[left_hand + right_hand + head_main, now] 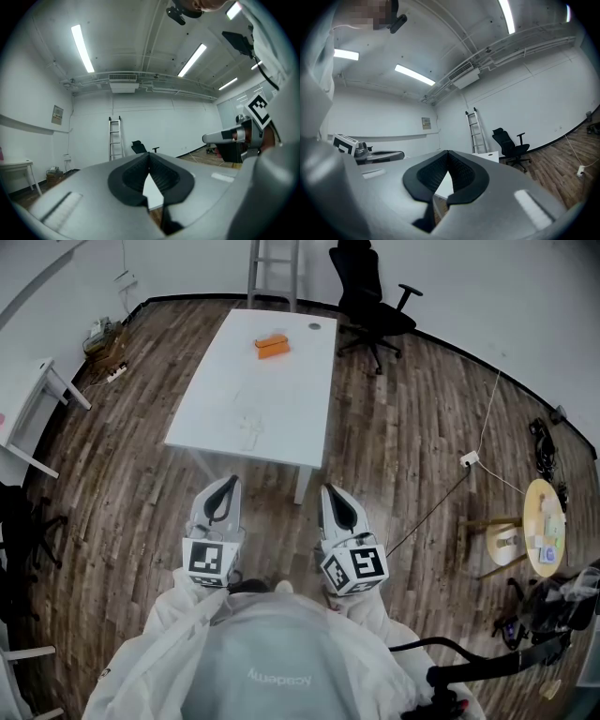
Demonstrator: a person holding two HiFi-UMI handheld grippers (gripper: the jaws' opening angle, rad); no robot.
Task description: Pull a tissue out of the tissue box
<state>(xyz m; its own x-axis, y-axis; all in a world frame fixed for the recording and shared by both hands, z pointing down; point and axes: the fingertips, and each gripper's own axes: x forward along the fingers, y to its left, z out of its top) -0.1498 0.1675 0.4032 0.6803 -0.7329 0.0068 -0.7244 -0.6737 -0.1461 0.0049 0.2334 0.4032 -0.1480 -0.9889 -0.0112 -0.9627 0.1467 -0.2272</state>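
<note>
An orange tissue box (272, 346) stands near the far end of a long white table (216, 399). A faint white crumpled thing (248, 425), maybe a tissue, lies near the table's middle. My left gripper (228, 483) and right gripper (329, 490) are held side by side close to the person's body, short of the table's near edge and pointing at it. Both are far from the box. In the left gripper view the jaws (149, 154) meet at the tips with nothing between them. The right gripper view shows the same closed, empty jaws (448, 152).
A black office chair (375, 301) and a ladder (274, 268) stand beyond the table. A white desk (33, 413) is at the left. At the right are a small round table (546, 521) and a cable with a plug block (469, 459) on the wooden floor.
</note>
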